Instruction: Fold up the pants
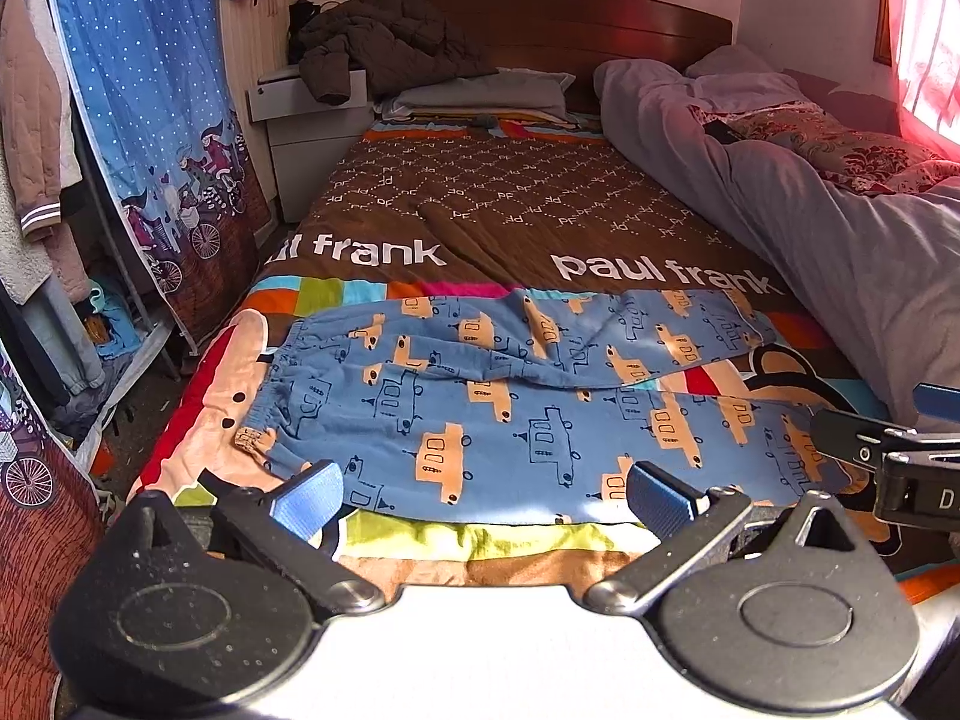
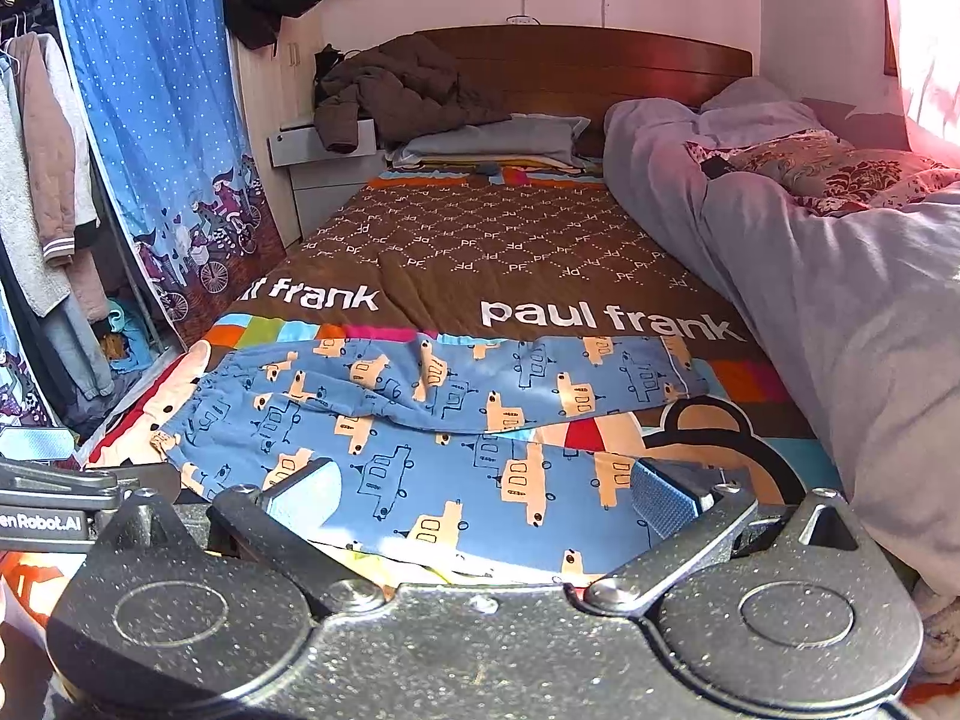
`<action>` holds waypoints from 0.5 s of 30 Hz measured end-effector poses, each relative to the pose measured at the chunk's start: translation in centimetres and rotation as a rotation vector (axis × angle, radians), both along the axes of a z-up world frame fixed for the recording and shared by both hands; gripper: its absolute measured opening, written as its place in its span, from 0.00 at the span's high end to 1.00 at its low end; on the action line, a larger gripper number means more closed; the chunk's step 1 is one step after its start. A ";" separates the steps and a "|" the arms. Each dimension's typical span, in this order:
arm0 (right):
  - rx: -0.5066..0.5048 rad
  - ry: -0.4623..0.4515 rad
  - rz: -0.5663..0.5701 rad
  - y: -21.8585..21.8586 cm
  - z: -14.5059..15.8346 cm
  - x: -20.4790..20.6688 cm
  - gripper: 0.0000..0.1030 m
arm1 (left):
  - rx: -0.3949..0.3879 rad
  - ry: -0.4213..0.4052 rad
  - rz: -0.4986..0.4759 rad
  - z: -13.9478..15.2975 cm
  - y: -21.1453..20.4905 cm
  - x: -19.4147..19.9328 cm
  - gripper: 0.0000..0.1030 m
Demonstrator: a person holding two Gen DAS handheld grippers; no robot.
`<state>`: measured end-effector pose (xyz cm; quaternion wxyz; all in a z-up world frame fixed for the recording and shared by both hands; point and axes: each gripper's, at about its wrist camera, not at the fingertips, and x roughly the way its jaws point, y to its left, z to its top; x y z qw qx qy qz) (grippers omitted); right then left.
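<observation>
Blue cloth: the pants (image 1: 516, 414) lie flat across the near end of the bed (image 1: 504, 198), waistband to the left, legs running right.
Left gripper (image 1: 480, 501): jaws apart, empty, at the near edge by the waistband.
Right gripper (image 2: 486, 501): jaws apart, empty, over the near leg.
Technique: probably pinch the near edge at both points, lift evenly, and lay the near leg onto the far leg.
</observation>
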<state>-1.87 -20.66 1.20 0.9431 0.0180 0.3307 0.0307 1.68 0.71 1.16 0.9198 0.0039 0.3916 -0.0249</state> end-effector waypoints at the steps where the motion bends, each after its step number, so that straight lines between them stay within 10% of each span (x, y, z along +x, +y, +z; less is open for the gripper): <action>1: -0.001 0.003 0.005 0.1 -0.3 0.6 0.01 | 0.004 0.006 -0.001 -0.3 0.1 0.6 0.00; 15: -0.088 0.010 0.240 -0.8 -4.6 14.9 0.01 | -0.036 0.062 -0.101 -6.1 3.9 14.0 0.00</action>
